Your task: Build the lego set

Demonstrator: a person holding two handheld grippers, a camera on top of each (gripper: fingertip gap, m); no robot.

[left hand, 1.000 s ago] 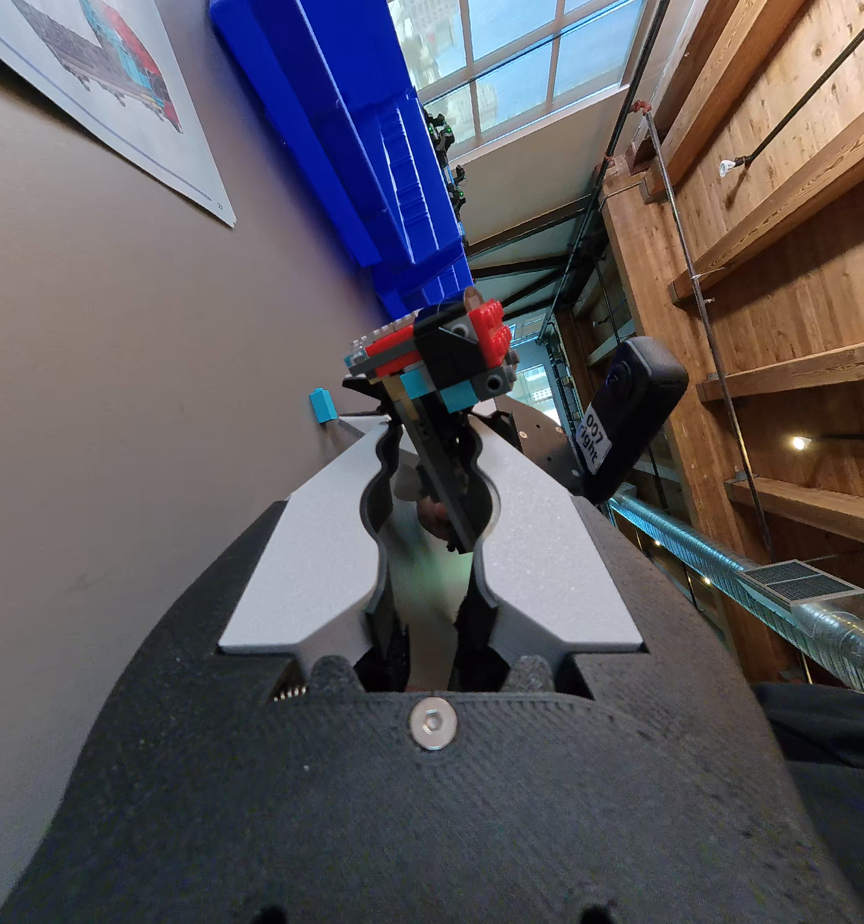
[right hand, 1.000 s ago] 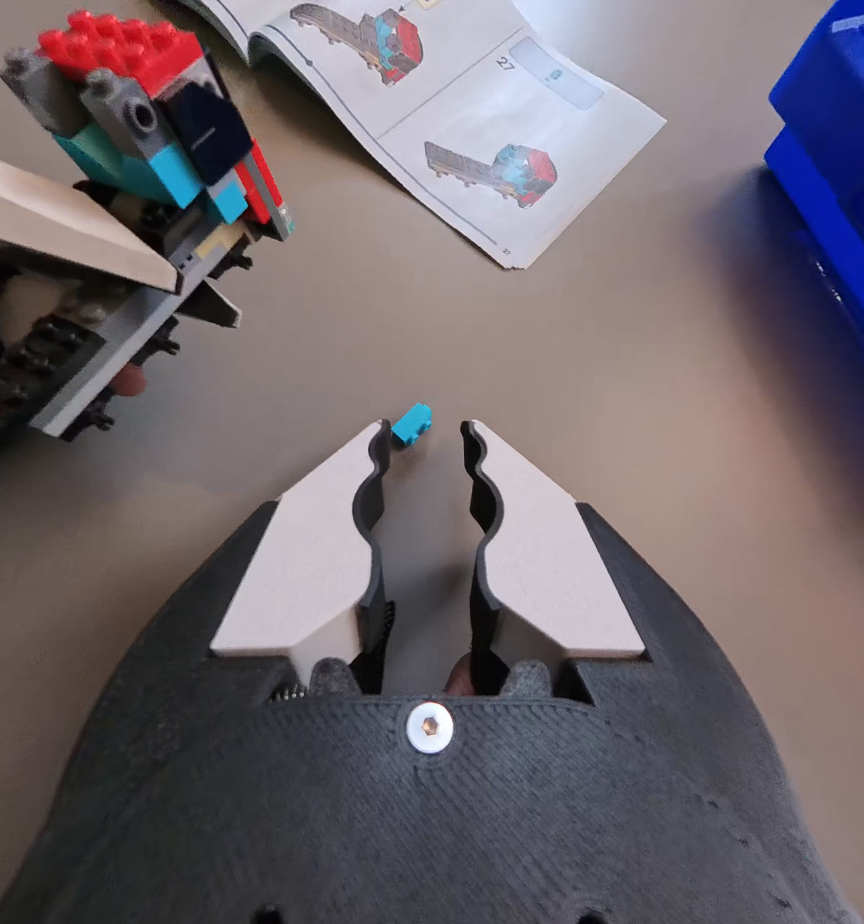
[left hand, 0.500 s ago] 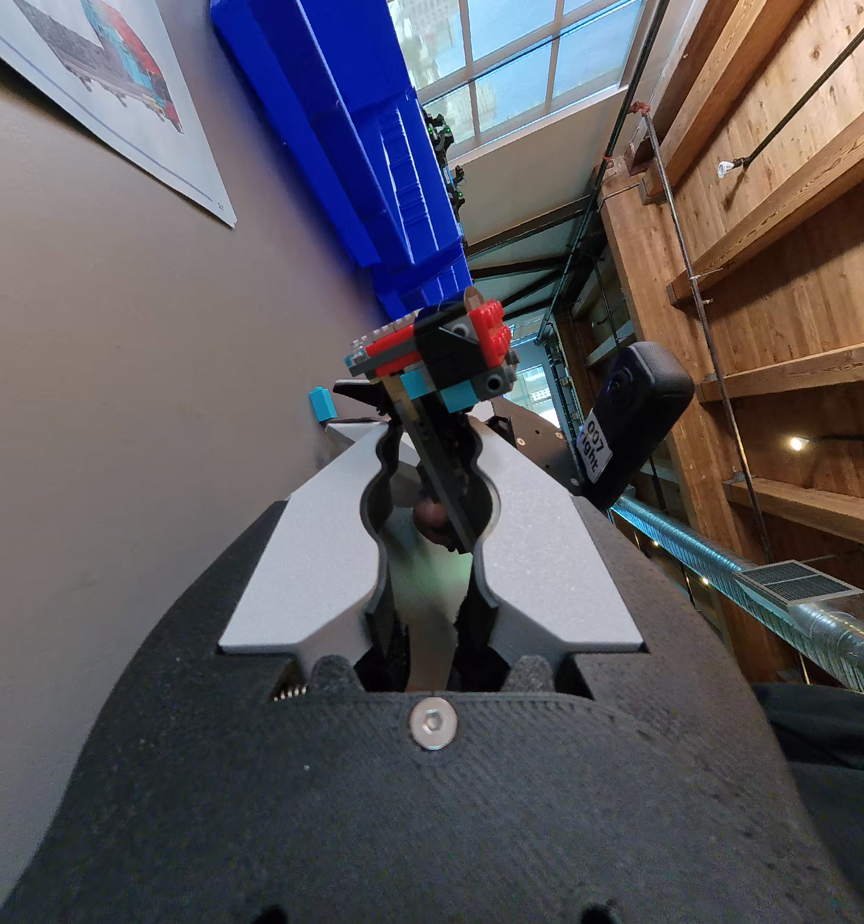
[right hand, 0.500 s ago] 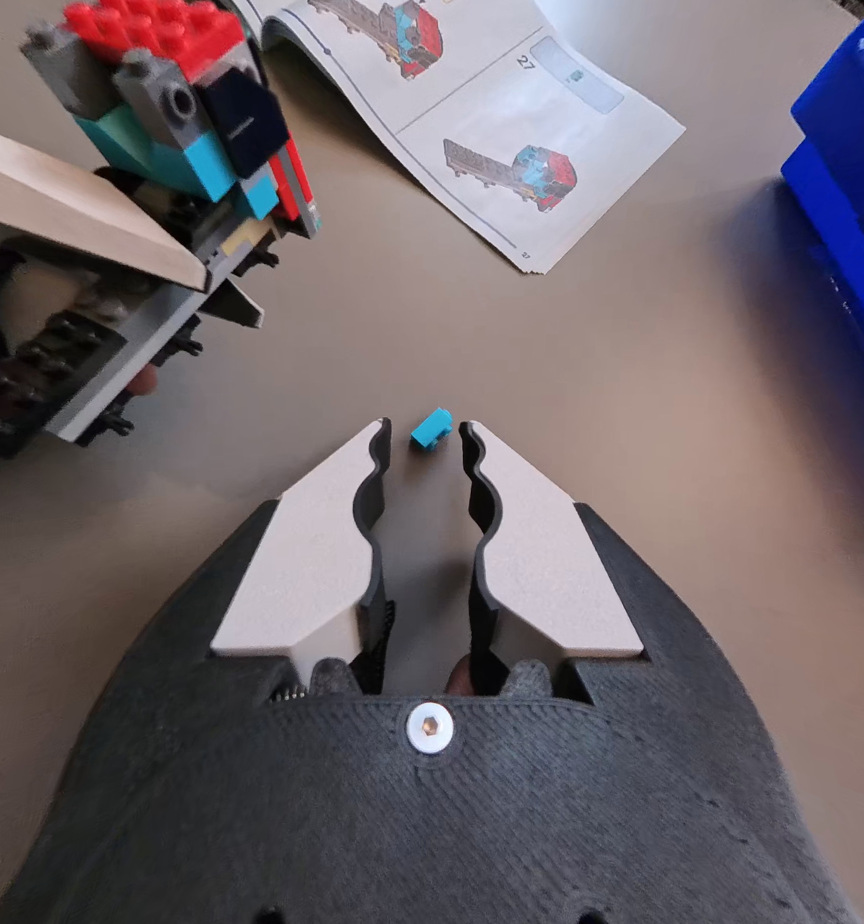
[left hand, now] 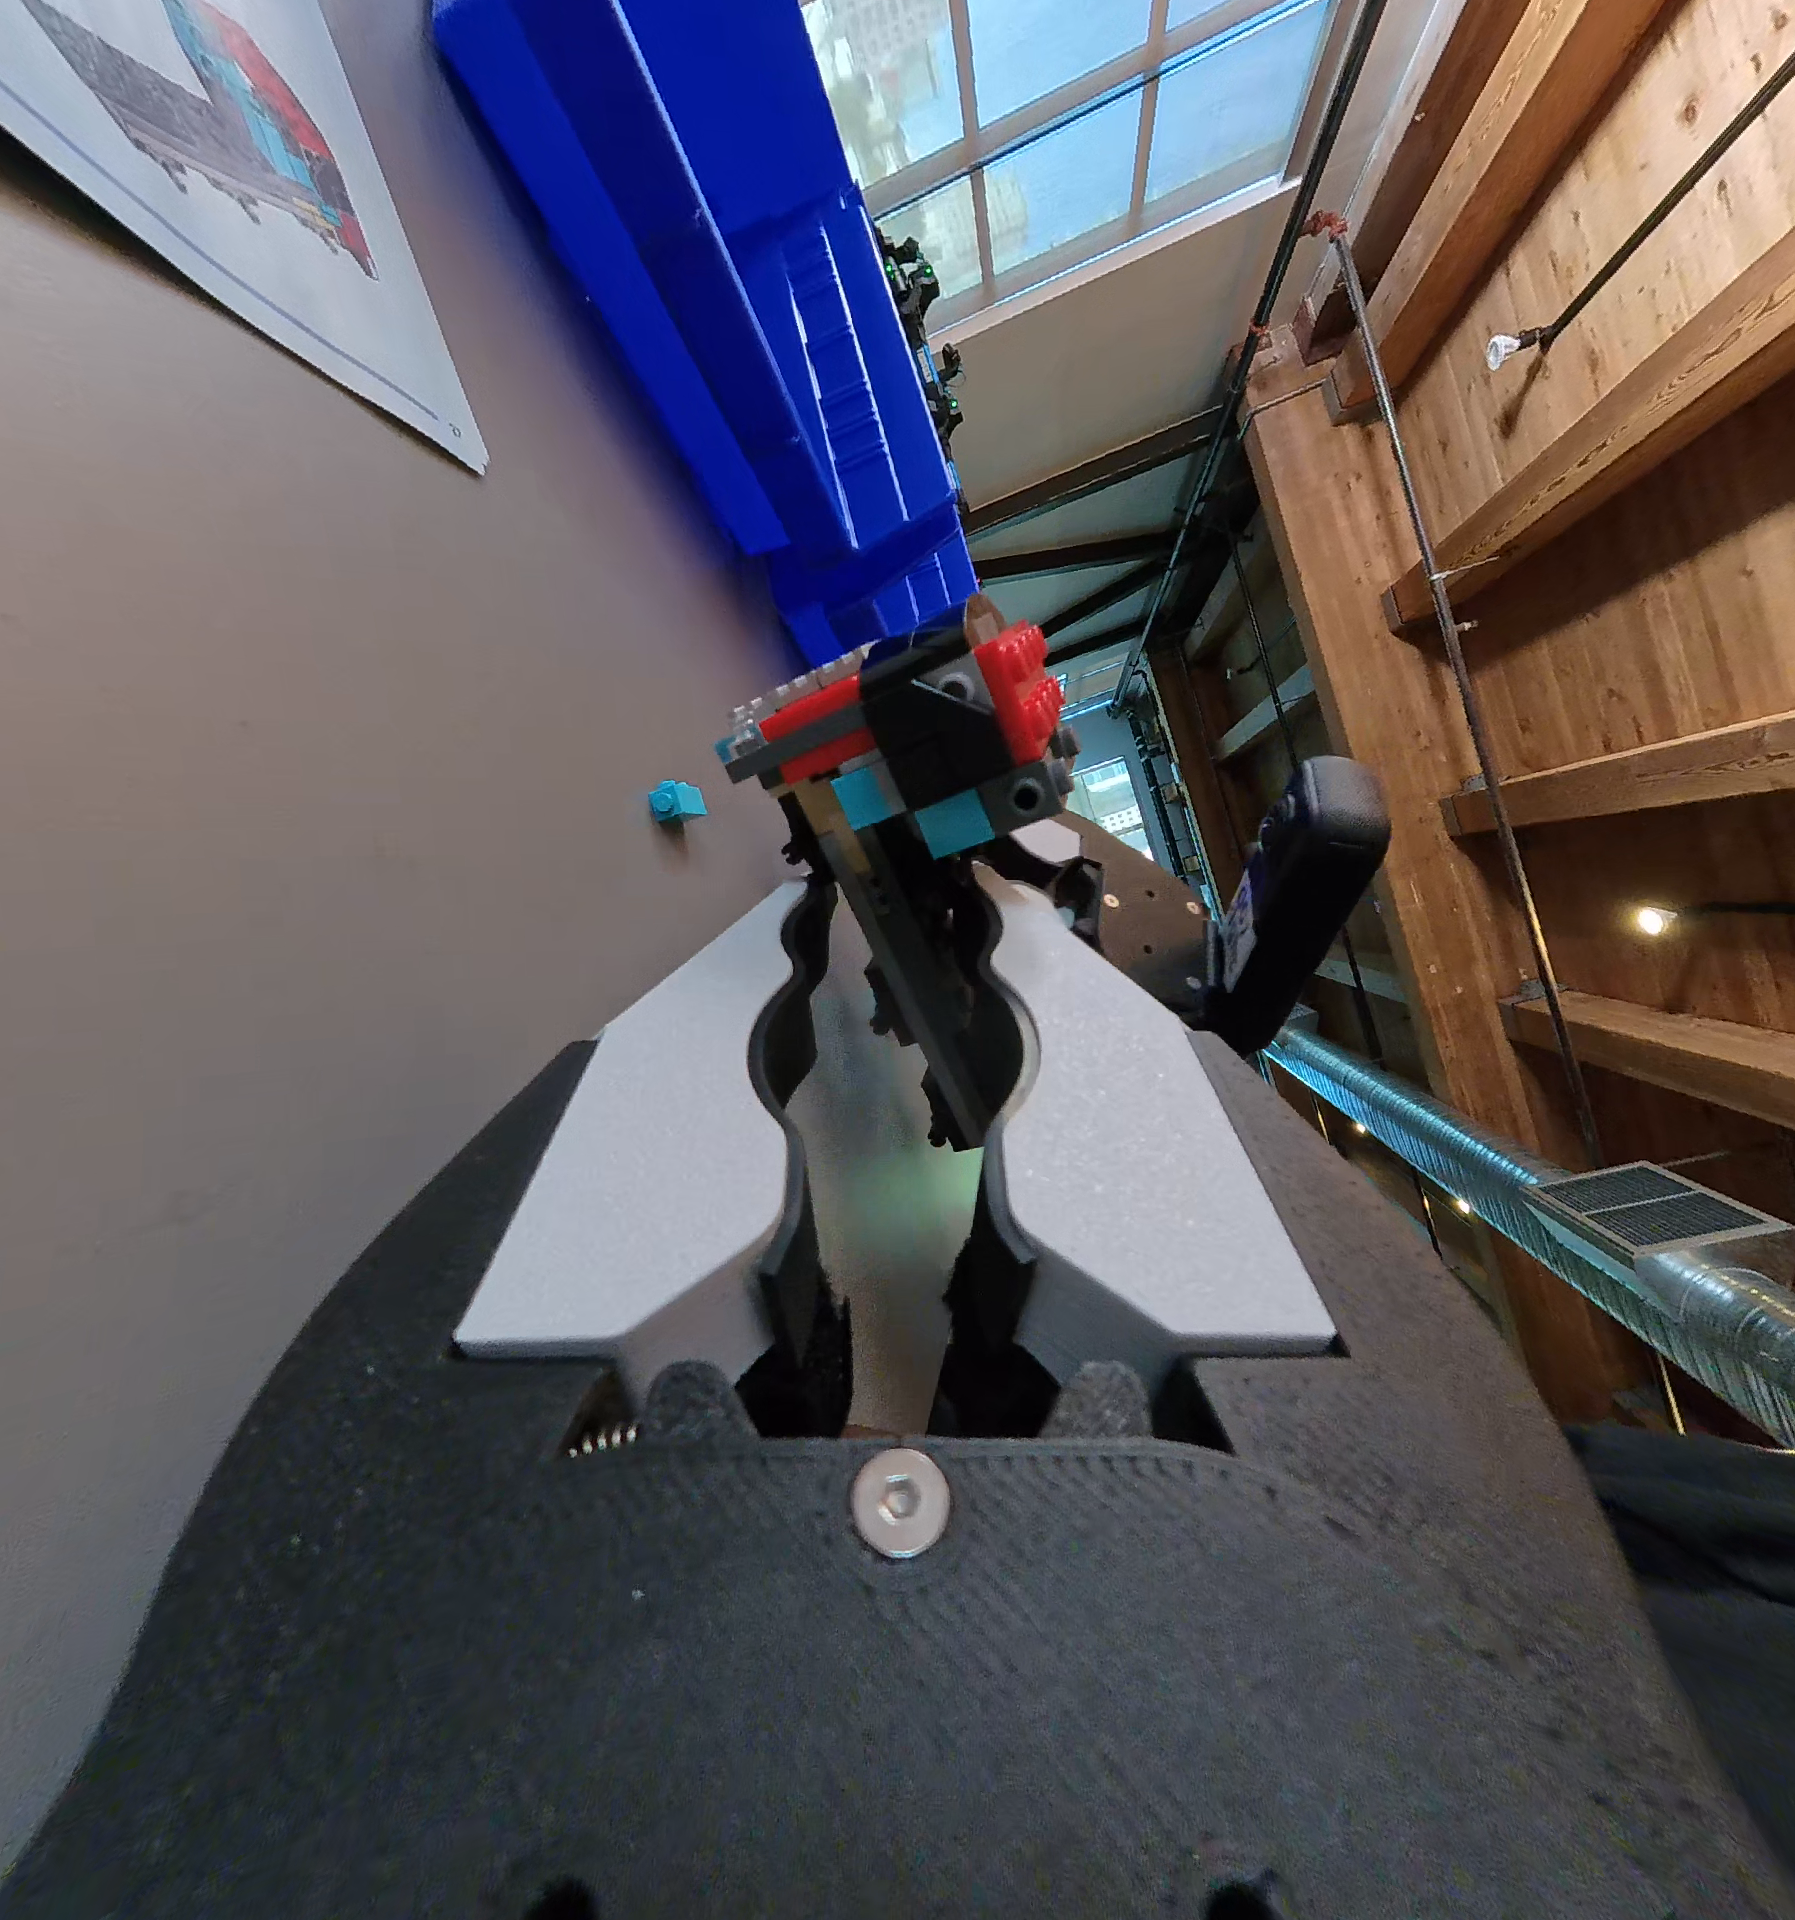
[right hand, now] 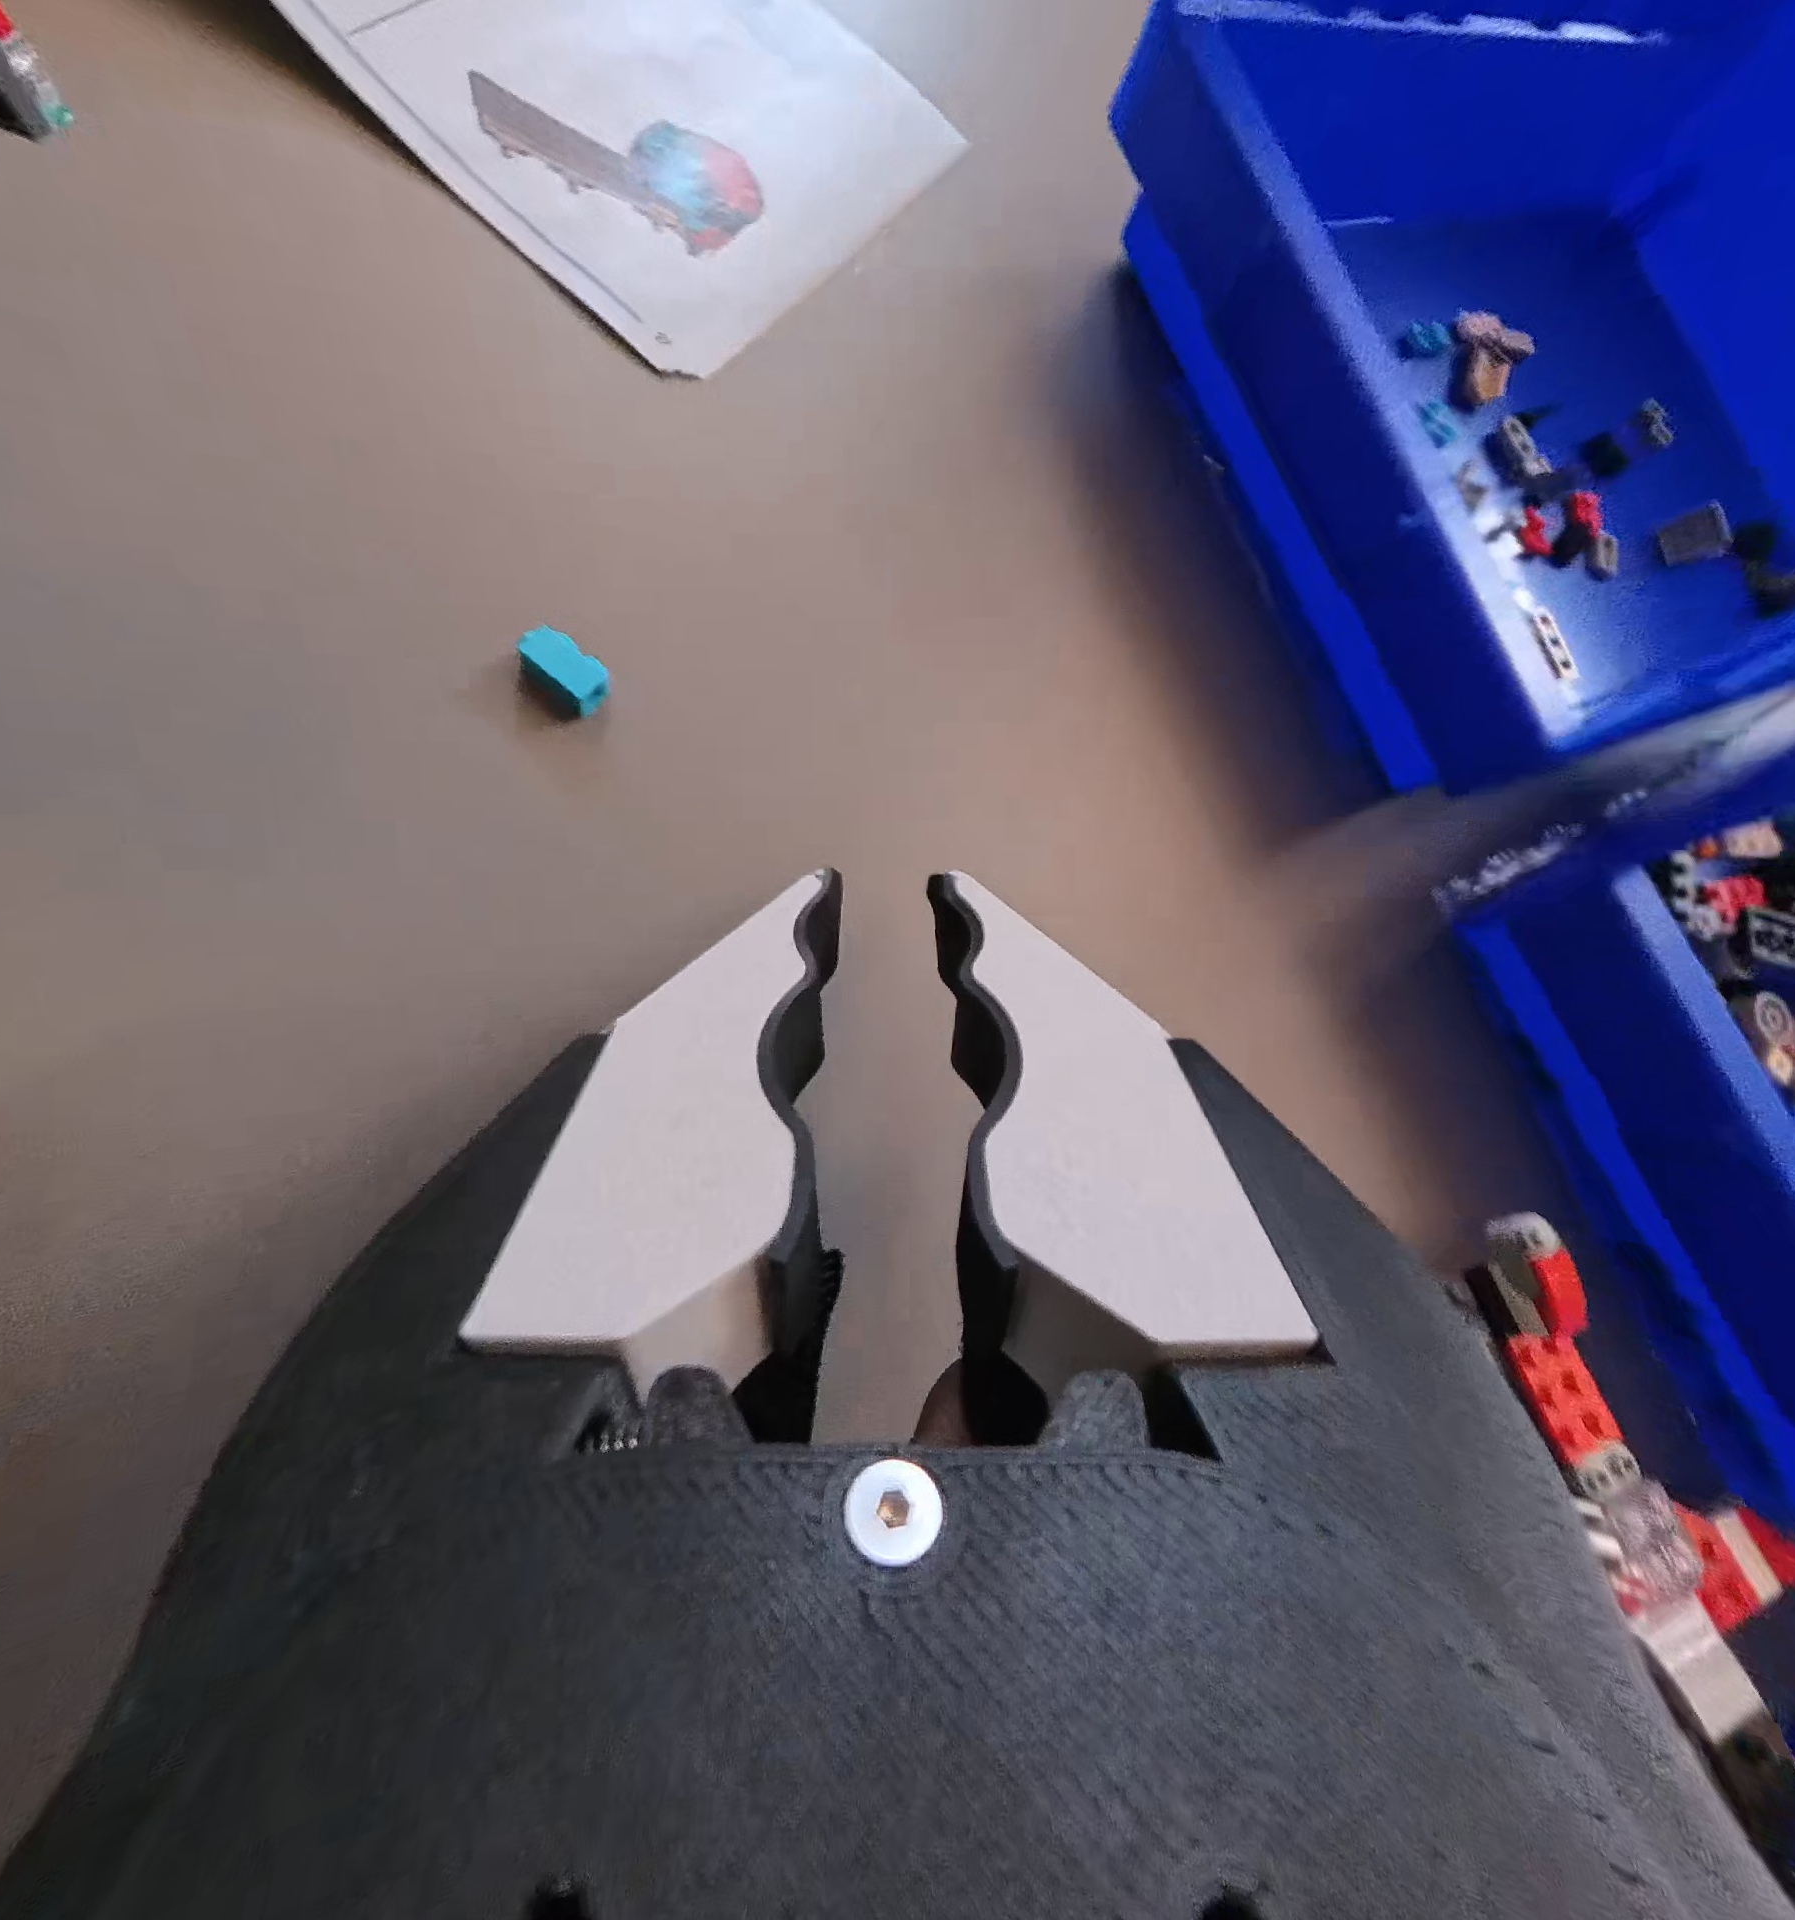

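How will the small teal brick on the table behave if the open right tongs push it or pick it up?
The teal brick lies on its side on the smooth table, so a push would probably slide it, not roll it. It looks rigid and very light. Being tiny, it may twist or slip between the right tongs.

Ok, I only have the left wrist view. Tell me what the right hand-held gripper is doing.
Observer: The right hand-held gripper is open and empty, with a narrow gap between its jaws.
Operator: My left hand-held gripper has the lego model clamped. Give me the teal brick's place relative to the right one.
Observer: The teal brick lies on the table, ahead and to the left of the right gripper's fingertips, not between them.
Operator: Now report what the blue bins hold.
Observer: The farther blue bin holds a scatter of small loose pieces: black, grey, red and teal.
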